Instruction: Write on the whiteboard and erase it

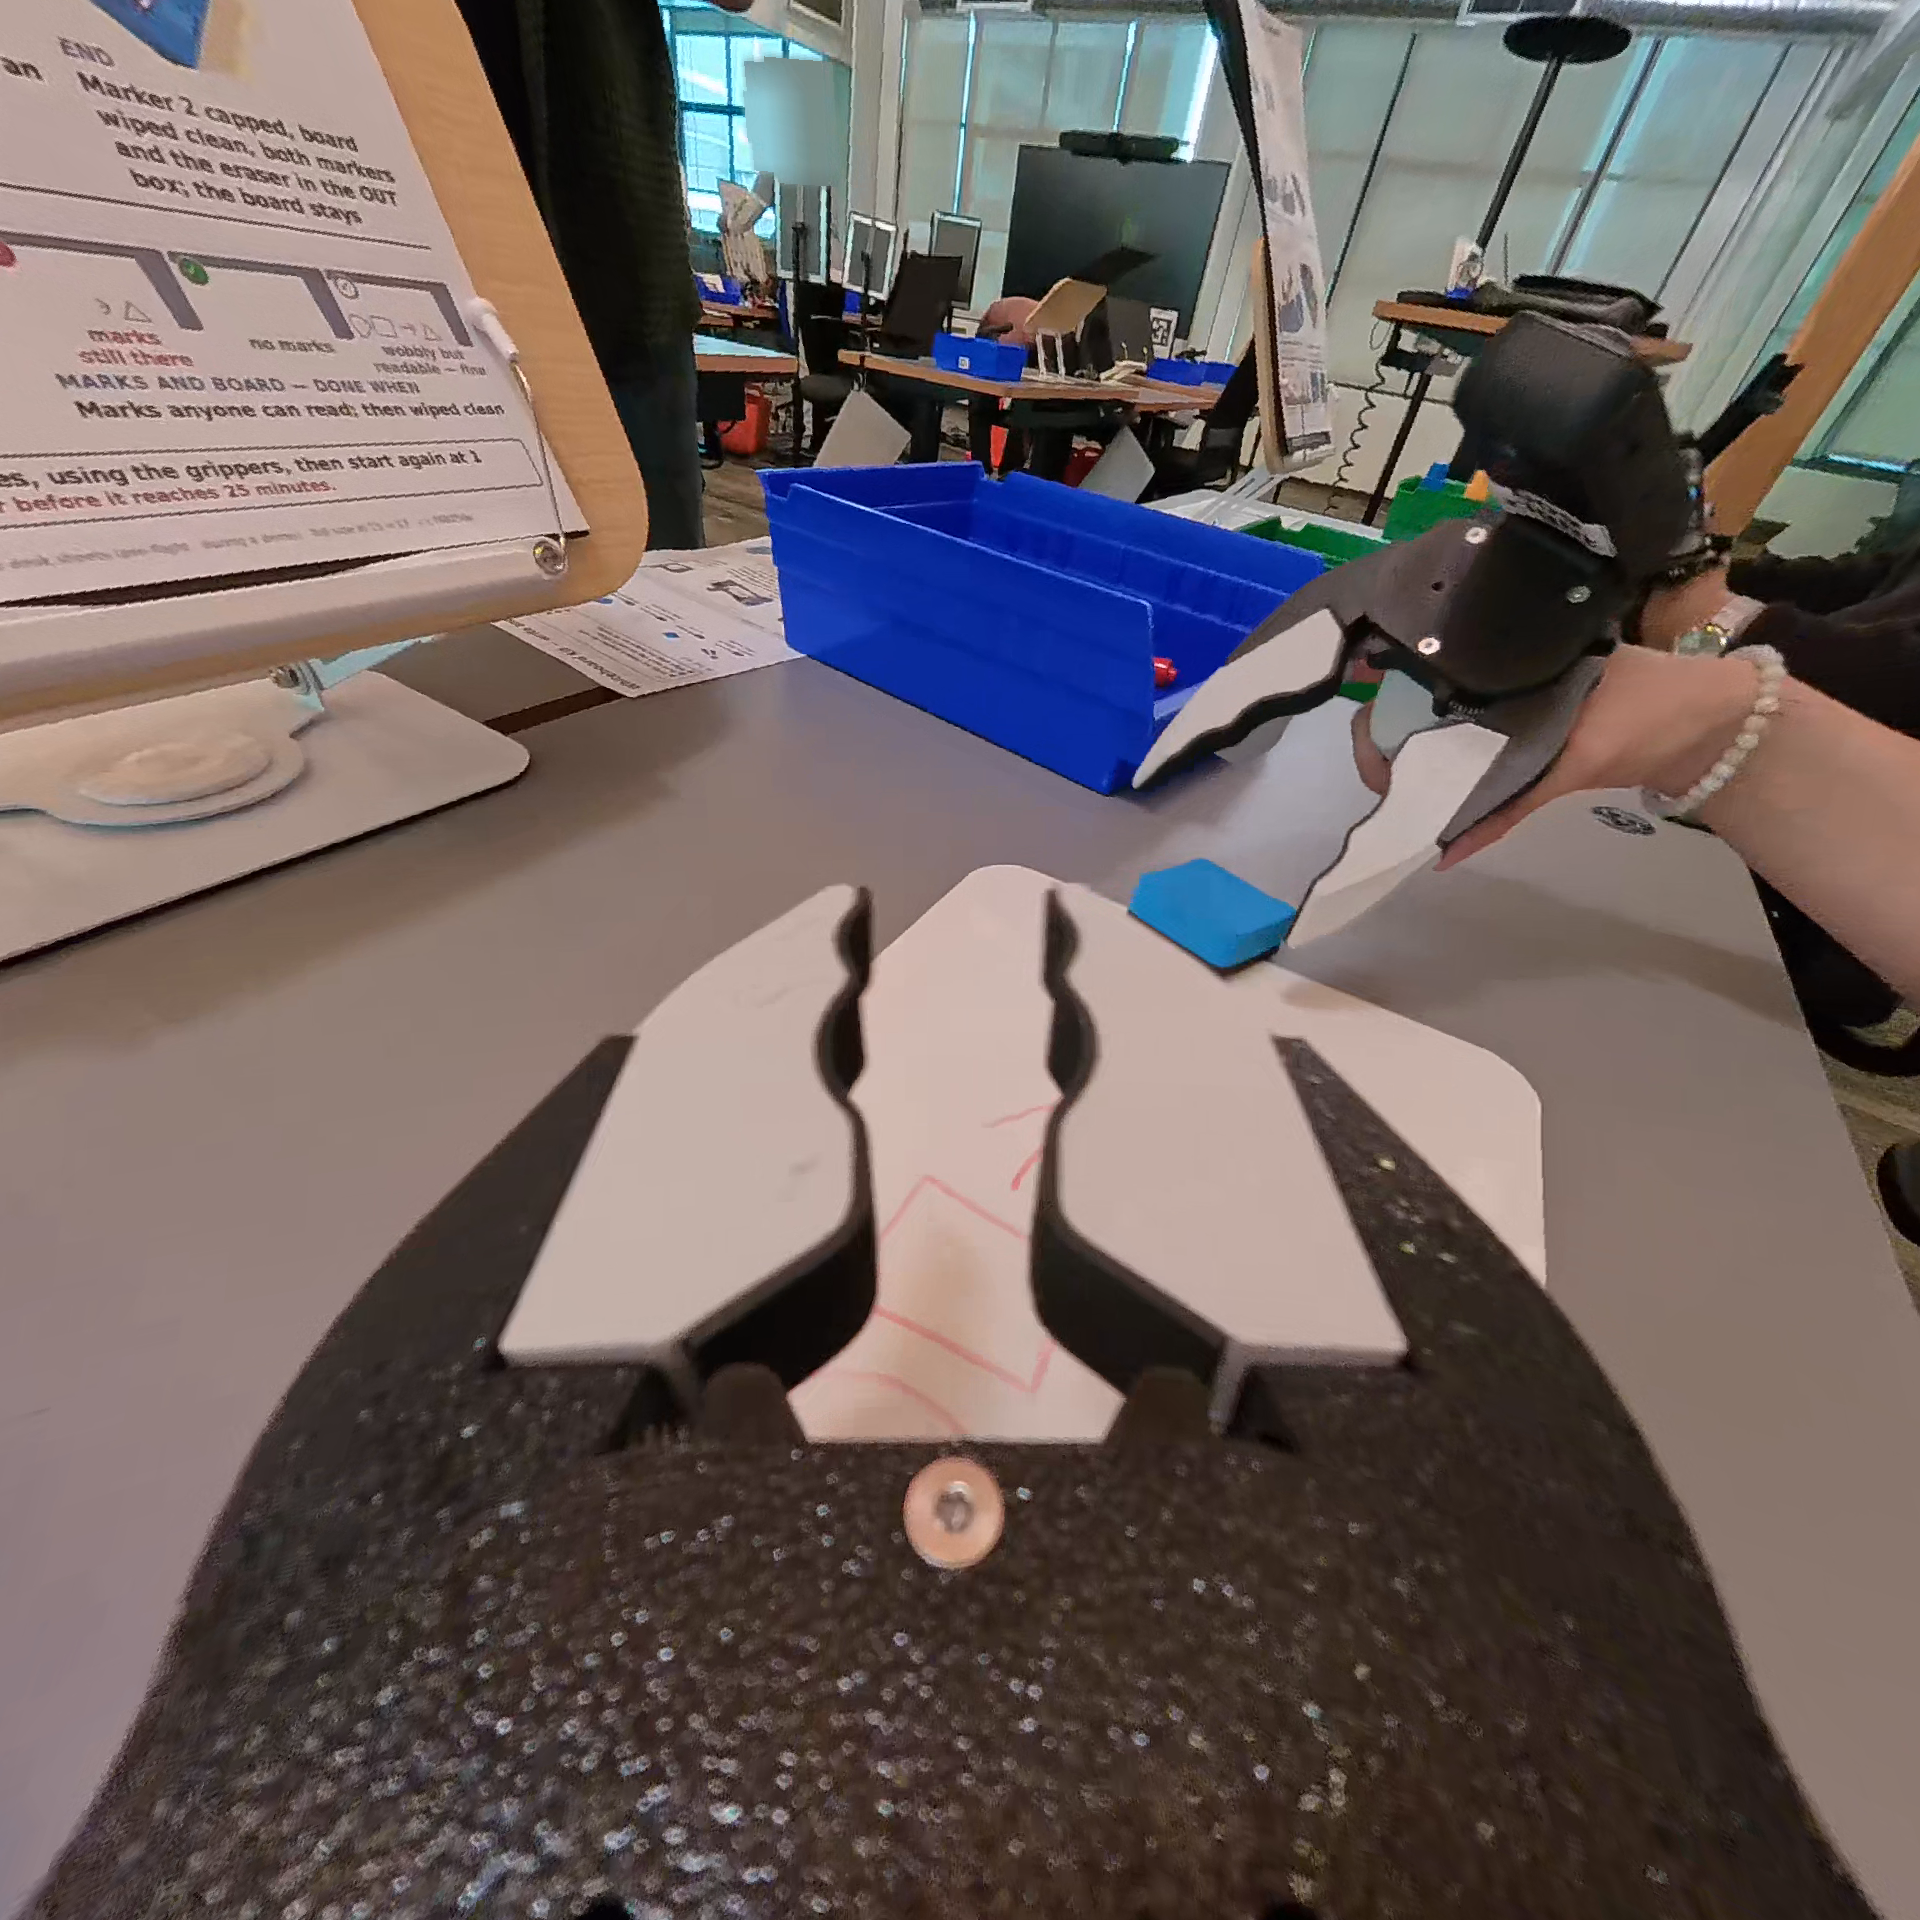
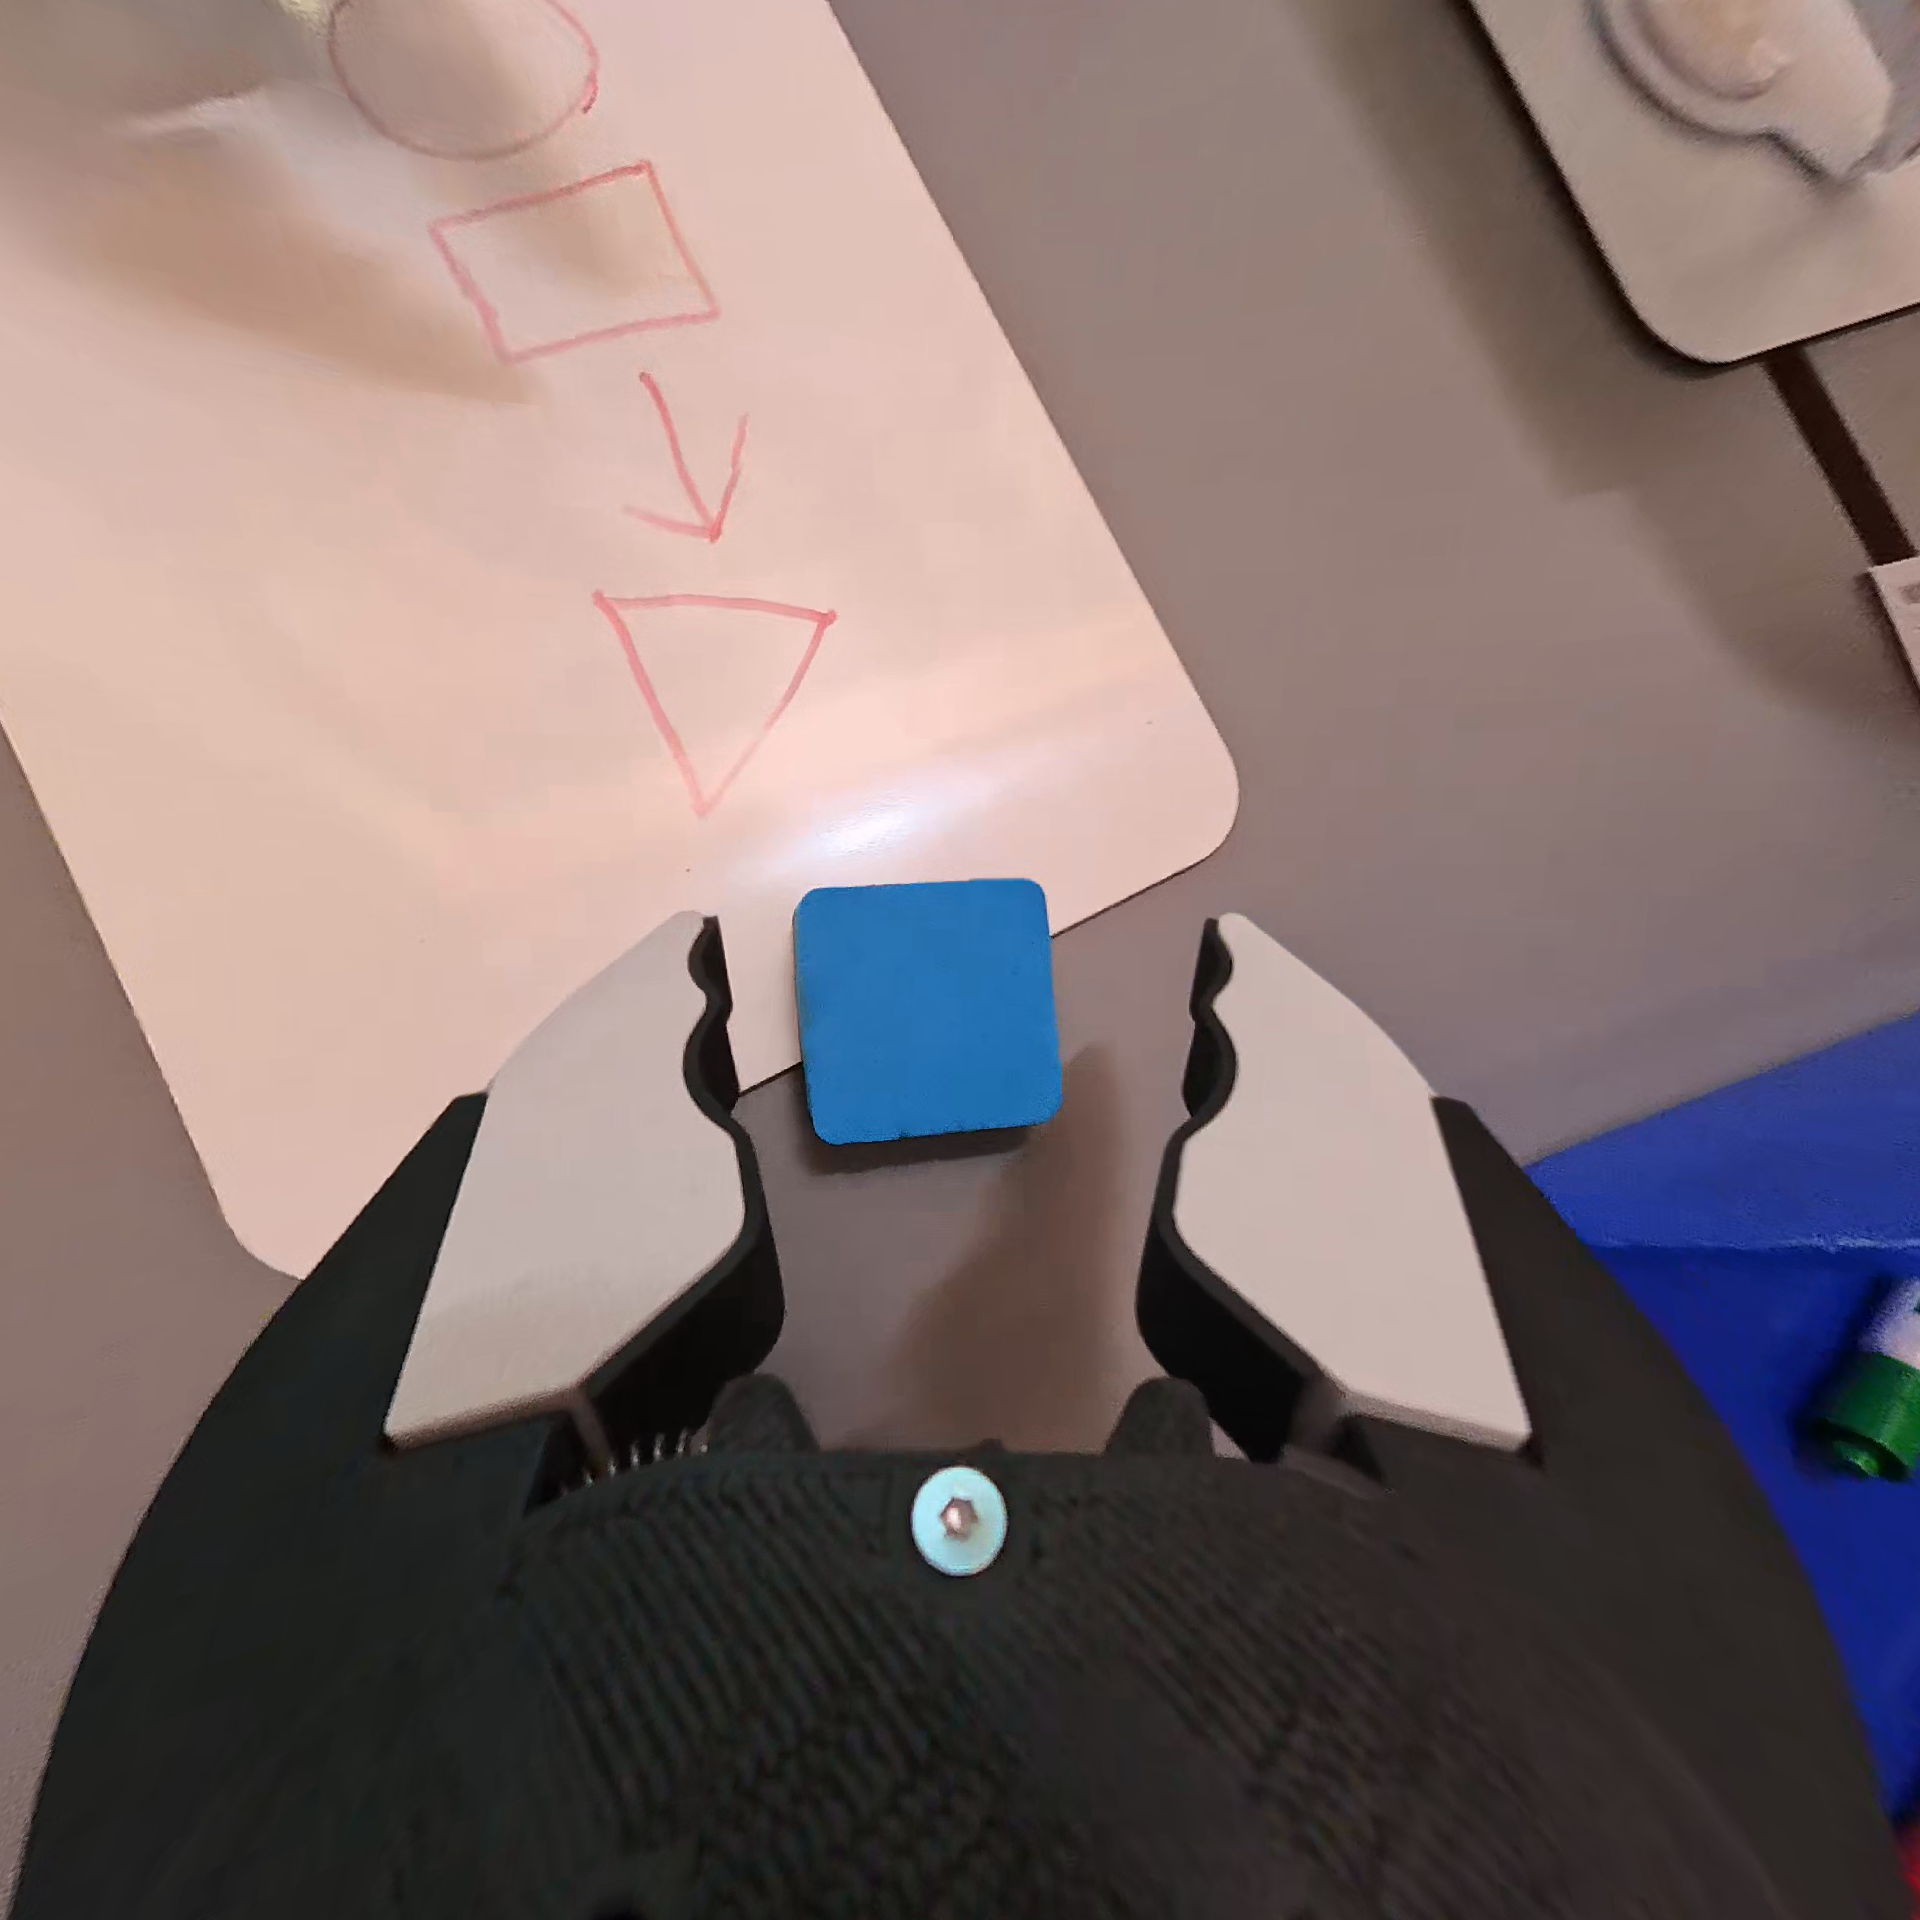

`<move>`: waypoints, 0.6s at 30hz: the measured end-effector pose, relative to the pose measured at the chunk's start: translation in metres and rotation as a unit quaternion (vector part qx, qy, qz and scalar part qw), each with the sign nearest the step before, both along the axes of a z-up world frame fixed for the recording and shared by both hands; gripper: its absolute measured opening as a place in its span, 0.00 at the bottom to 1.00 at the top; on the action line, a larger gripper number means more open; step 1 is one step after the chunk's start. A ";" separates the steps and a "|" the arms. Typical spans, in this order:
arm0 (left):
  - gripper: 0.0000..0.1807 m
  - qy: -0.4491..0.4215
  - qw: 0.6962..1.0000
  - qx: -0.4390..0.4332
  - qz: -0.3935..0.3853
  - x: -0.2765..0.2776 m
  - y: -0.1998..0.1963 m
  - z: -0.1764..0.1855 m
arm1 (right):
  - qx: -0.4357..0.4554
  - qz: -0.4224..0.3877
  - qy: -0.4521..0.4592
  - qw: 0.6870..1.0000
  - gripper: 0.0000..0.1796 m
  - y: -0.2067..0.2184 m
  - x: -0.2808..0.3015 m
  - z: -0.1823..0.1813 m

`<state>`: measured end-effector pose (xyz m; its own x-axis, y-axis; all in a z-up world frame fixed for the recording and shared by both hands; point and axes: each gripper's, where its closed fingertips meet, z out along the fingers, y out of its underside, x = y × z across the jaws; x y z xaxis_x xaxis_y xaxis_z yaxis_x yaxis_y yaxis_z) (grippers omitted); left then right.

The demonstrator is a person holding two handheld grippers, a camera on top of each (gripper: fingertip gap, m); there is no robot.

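Eraser (image 2: 925, 1013): lying half over the whiteboard (image 2: 416, 623) corner; probably light, soft foam; grip its side faces
Right gripper (image 2: 961, 1023): hanging spread around it, not touching
Left gripper (image 1: 956, 997): hovering parted, empty

An open-plan office or lab. Far behind the grey table (image 1: 623, 831) stand desks (image 1: 1039, 384) with monitors (image 1: 1117, 223), under tall windows (image 1: 1039, 104). Blue parts bins (image 1: 987, 613) sit about.

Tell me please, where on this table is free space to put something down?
Bare grey table lies left of the whiteboard, between it and the white stand base. Another bare strip lies right of the whiteboard. It is crowded where the blue eraser, the open right gripper and the blue bin meet.
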<state>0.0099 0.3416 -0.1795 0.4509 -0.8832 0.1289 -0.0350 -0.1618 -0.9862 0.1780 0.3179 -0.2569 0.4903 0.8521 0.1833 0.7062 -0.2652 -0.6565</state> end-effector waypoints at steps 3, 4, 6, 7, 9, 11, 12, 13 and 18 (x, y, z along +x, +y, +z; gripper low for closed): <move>0.00 -0.002 1.000 0.005 -0.008 -0.007 -0.002 0.003 | -0.011 0.017 -0.007 1.000 0.46 -0.002 -0.001 -0.007; 0.00 -0.010 1.000 0.004 -0.012 -0.009 -0.003 0.005 | -0.013 0.019 -0.012 1.000 0.44 -0.002 0.000 -0.010; 0.00 -0.019 0.999 -0.007 -0.036 -0.010 -0.009 0.006 | -0.020 0.024 -0.012 0.999 0.43 -0.003 0.000 -0.012; 0.00 -0.017 0.998 -0.017 -0.060 -0.010 -0.015 0.004 | -0.020 0.025 -0.009 0.999 0.42 -0.003 0.000 -0.012; 0.00 0.006 0.992 -0.040 -0.119 -0.010 -0.033 -0.003 | -0.024 0.031 -0.002 0.999 0.40 -0.003 0.000 -0.012; 0.00 0.050 0.984 -0.052 -0.163 -0.013 -0.051 -0.015 | -0.035 0.041 0.000 0.999 0.35 -0.005 -0.001 -0.013; 0.00 0.077 0.980 -0.052 -0.176 -0.015 -0.058 -0.022 | -0.038 0.042 -0.001 0.998 0.34 -0.005 -0.001 -0.014; 0.00 0.105 0.976 -0.052 -0.181 -0.018 -0.062 -0.028 | -0.043 0.046 -0.002 0.998 0.32 -0.005 0.000 -0.015; 0.00 0.190 0.956 -0.093 -0.203 -0.033 -0.084 -0.058 | -0.055 0.051 -0.021 0.997 0.30 -0.005 0.002 -0.024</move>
